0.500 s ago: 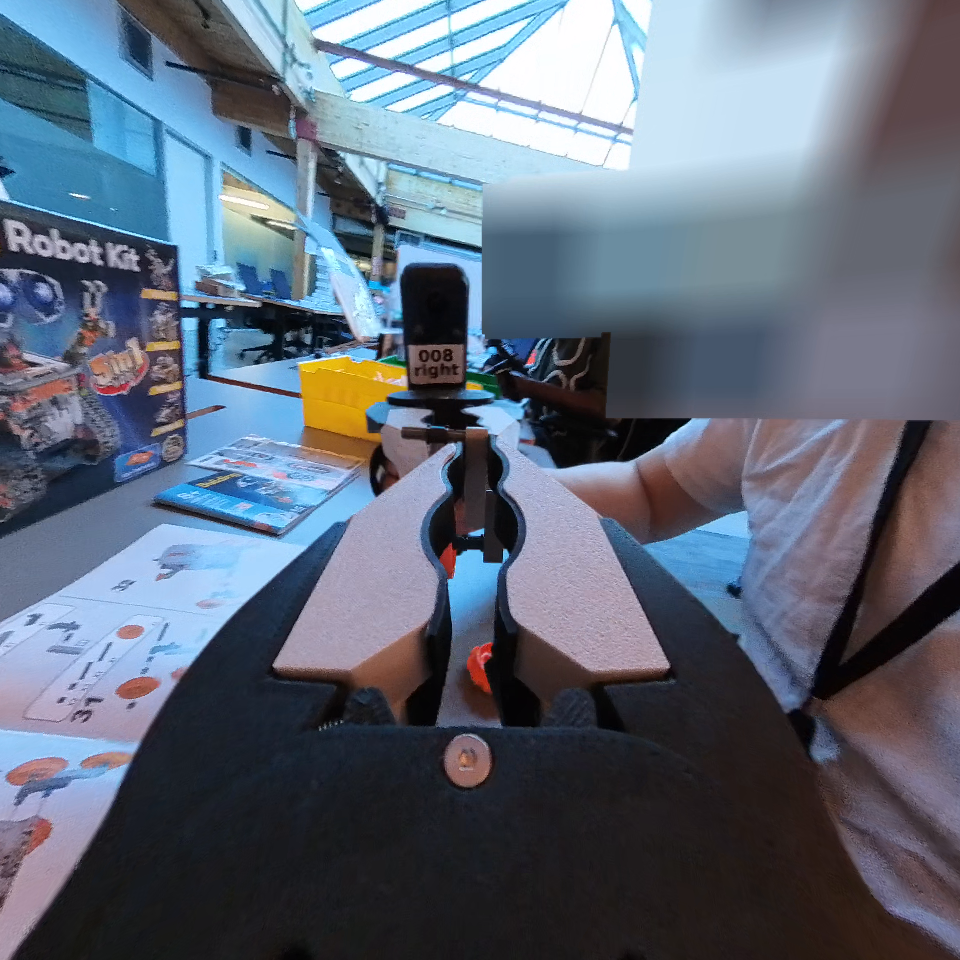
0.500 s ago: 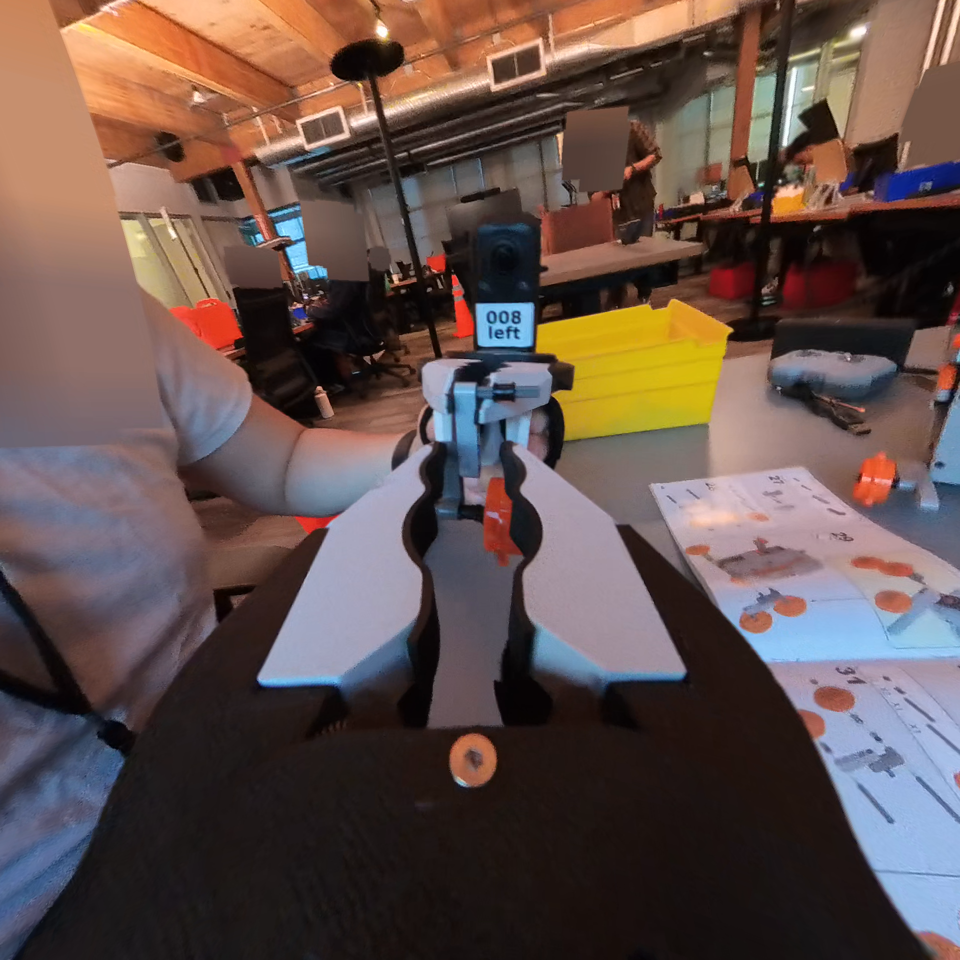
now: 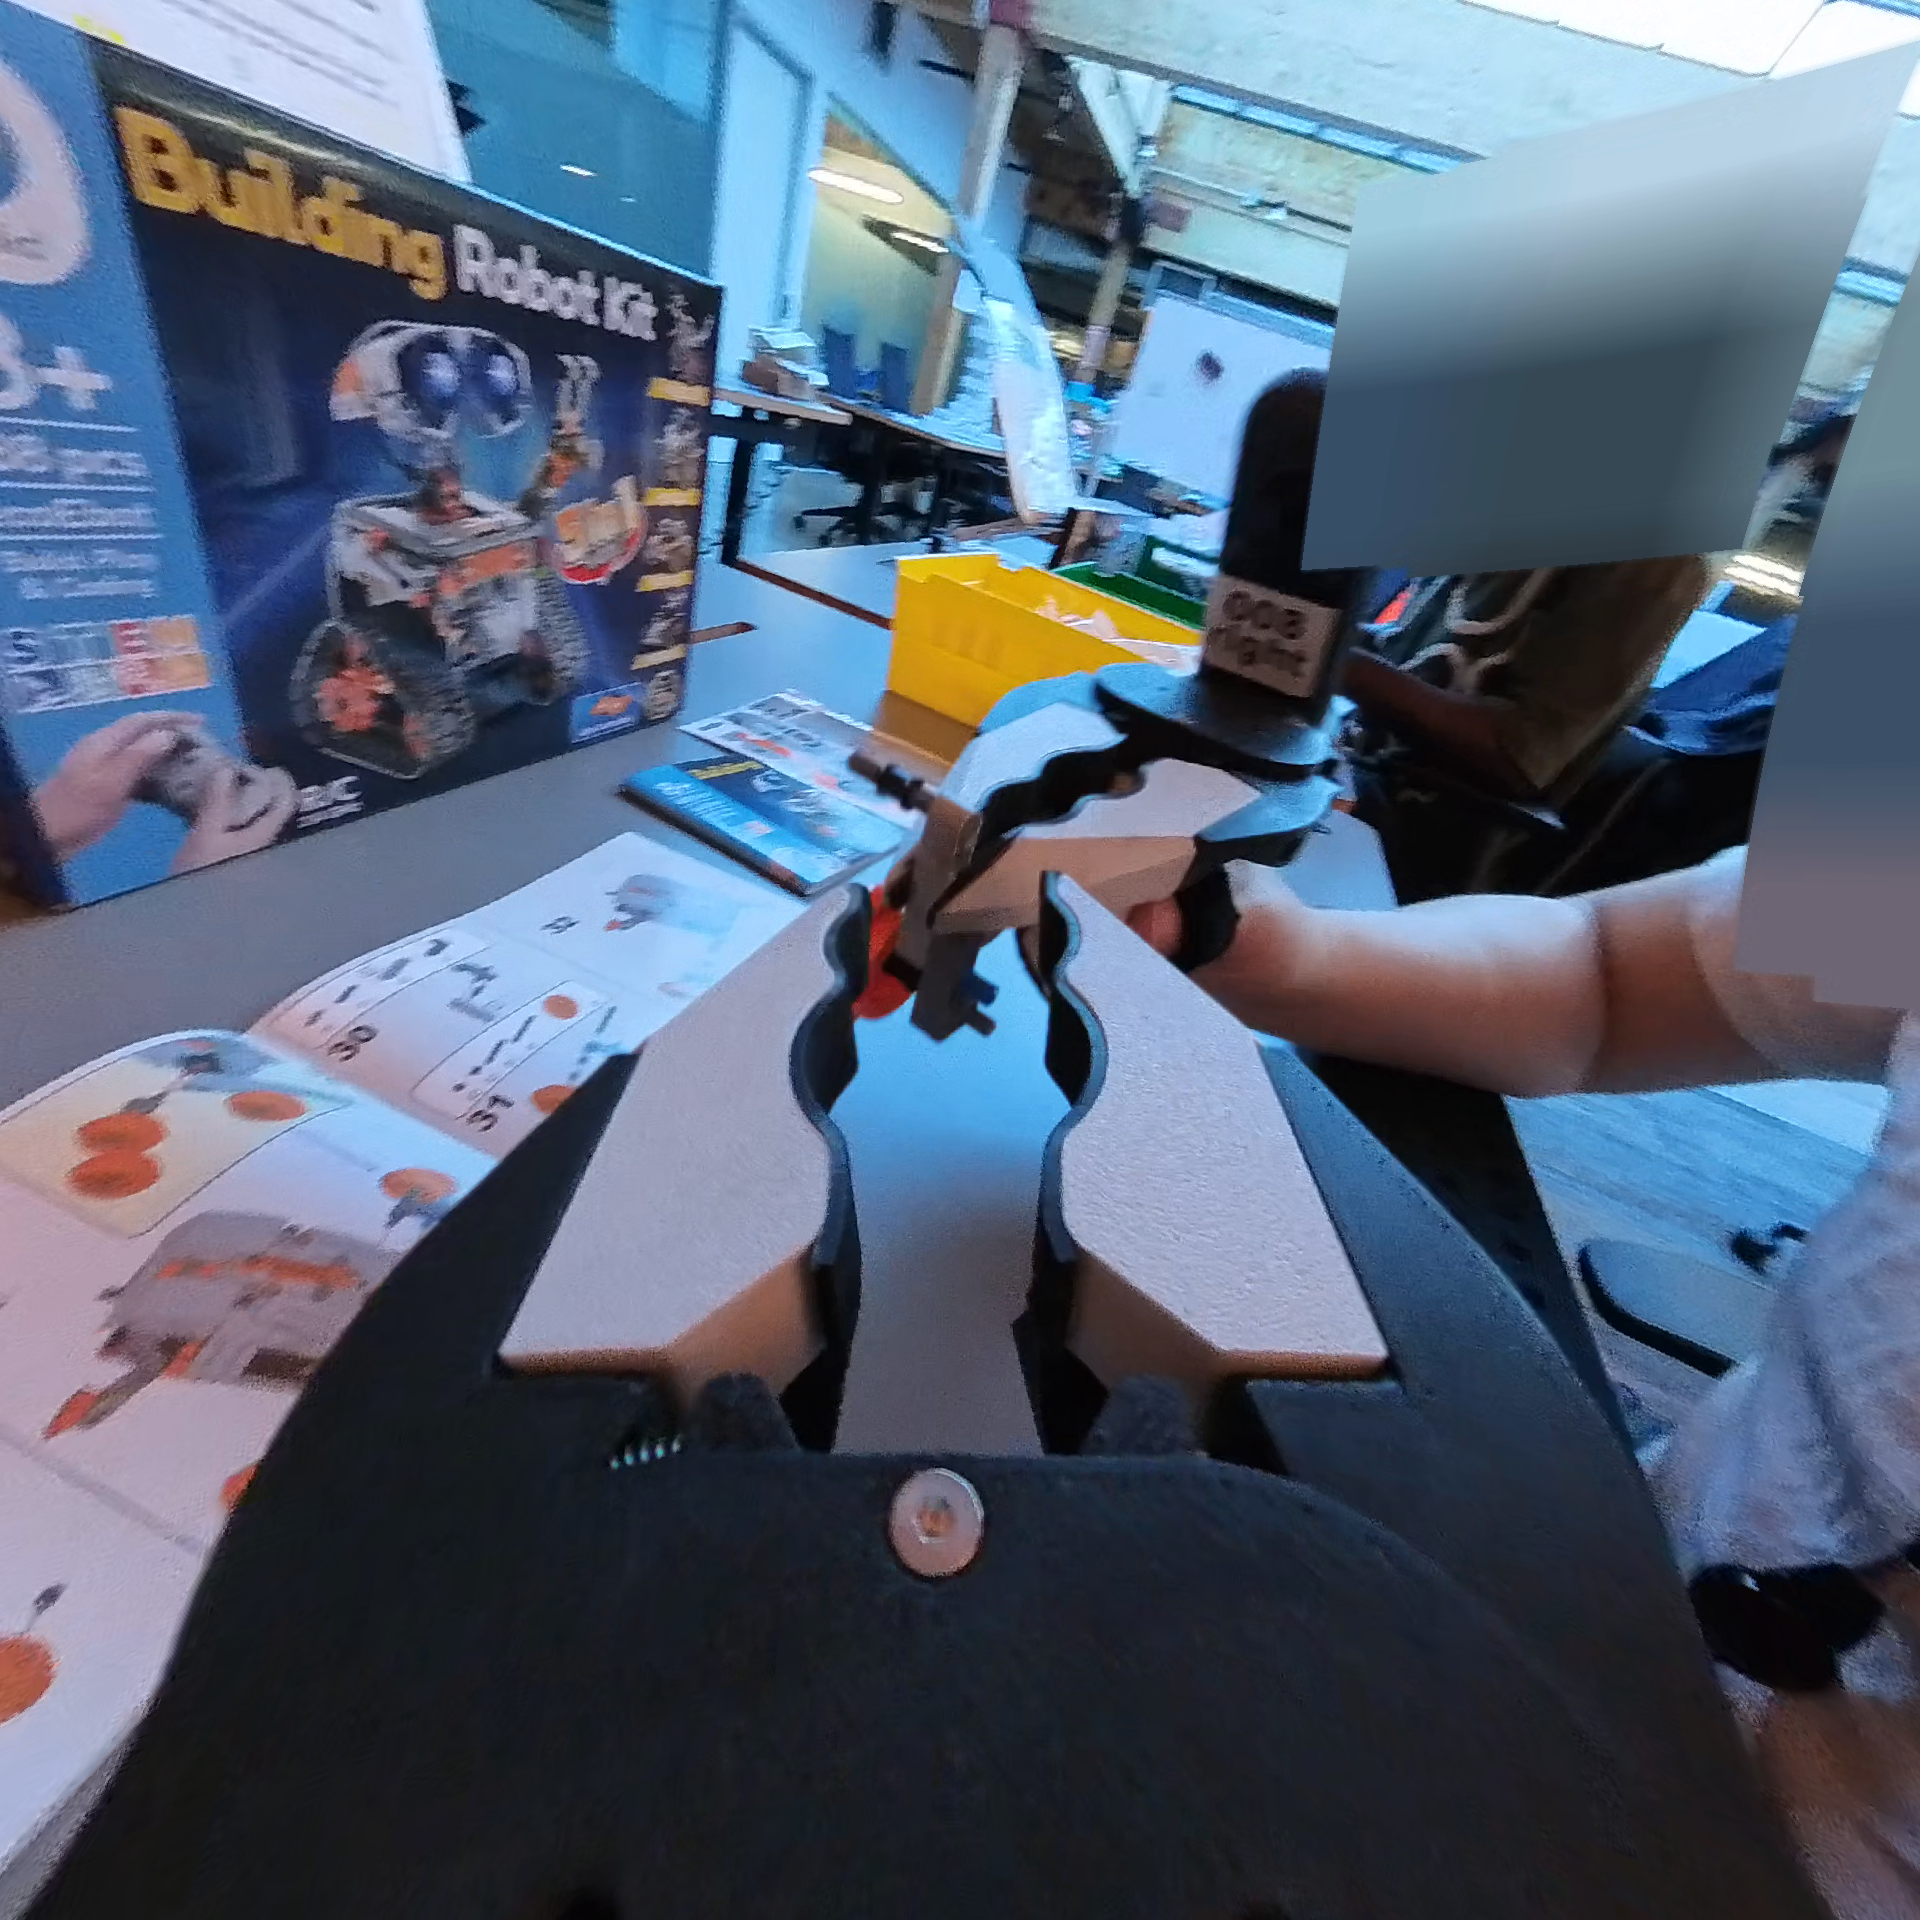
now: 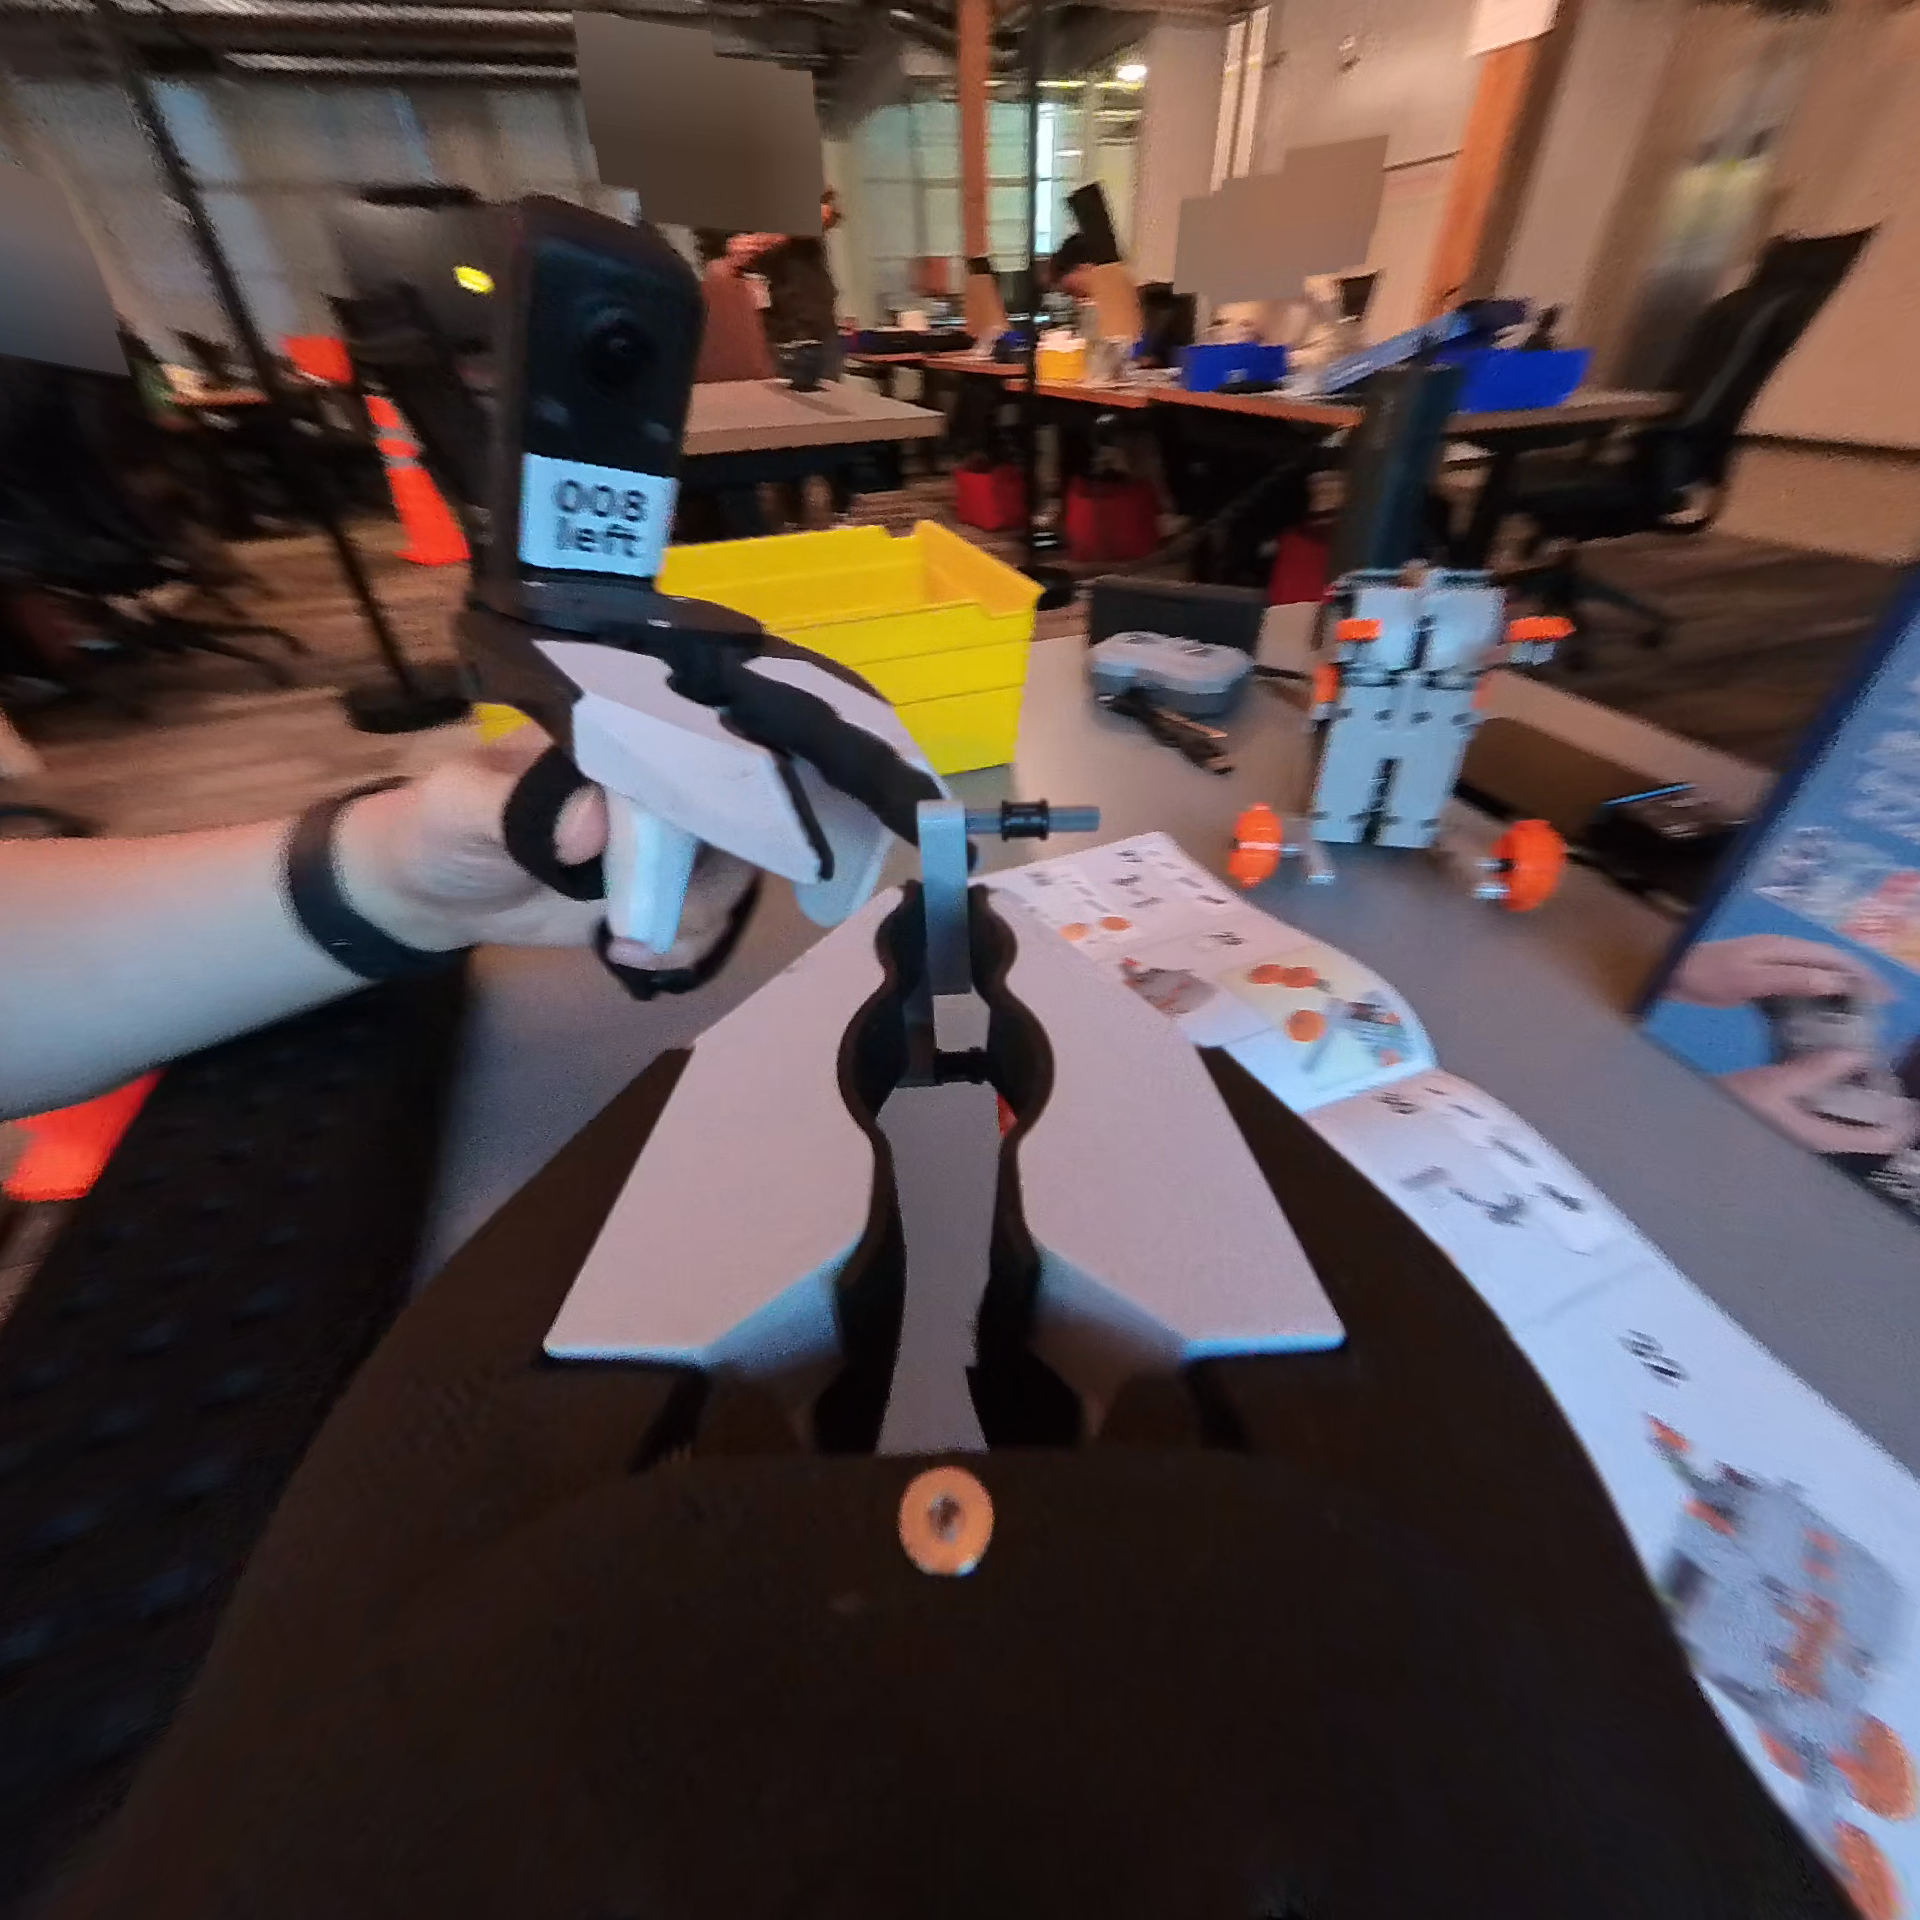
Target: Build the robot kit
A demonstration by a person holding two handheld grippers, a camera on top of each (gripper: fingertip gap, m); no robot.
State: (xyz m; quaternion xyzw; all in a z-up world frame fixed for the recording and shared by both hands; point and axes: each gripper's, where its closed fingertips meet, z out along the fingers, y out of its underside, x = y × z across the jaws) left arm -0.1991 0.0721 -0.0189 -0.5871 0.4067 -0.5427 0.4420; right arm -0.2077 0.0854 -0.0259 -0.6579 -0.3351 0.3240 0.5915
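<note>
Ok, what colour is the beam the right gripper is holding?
Grey: the beam sits upright in the right gripper, clearest in the right wrist view.

The matt grey plastic beam piece (image 4: pixel 943 914) is showing a smooth finish. The grainy matt pale fingers (image 3: pixel 717 1164) are sitting in rough black plastic. The glossy printed paper instruction sheet (image 4: pixel 1455 1174) is lying on the smooth matt grey table (image 3: pixel 312 914); the glossy cardboard kit box (image 3: pixel 343 499) is shining.

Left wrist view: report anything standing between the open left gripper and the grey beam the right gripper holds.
Nothing visible does. The grey beam, clamped in the right gripper, sits right at the left gripper's open fingertips, its orange part beside one finger.
</note>
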